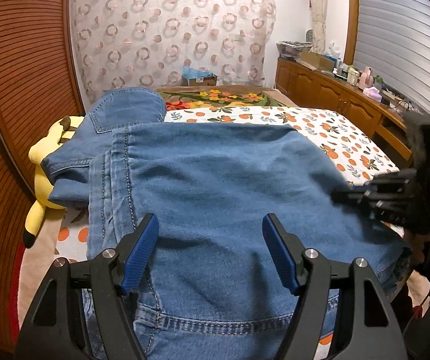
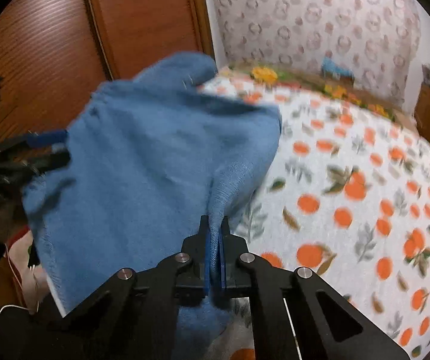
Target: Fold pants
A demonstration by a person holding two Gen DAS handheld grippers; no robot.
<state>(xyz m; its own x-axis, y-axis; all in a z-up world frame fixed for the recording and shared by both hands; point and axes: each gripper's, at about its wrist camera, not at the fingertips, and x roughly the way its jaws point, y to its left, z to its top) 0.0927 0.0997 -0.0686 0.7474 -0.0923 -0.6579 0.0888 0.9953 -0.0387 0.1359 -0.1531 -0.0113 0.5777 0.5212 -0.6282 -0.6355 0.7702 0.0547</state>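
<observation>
Left tongs (image 1: 210,250) spread apart over blue denim pants (image 1: 215,186), gripping nothing. Right tongs (image 2: 214,240) clamped on a pinched fold of pants cloth, lifted above orange-print bedsheet (image 2: 350,180) to their right.

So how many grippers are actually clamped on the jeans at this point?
1. The right gripper is shut on a pinch of the jeans near their right edge. The left gripper hangs open above the jeans' middle, gripping nothing.

pants (image 1: 221,174): soft matt blue denim | between jaws, ribbed blue pads (image 1: 141,250), matt | behind: printed cotton bedsheet (image 1: 329,126), glossy wood cabinet (image 1: 329,90)
</observation>
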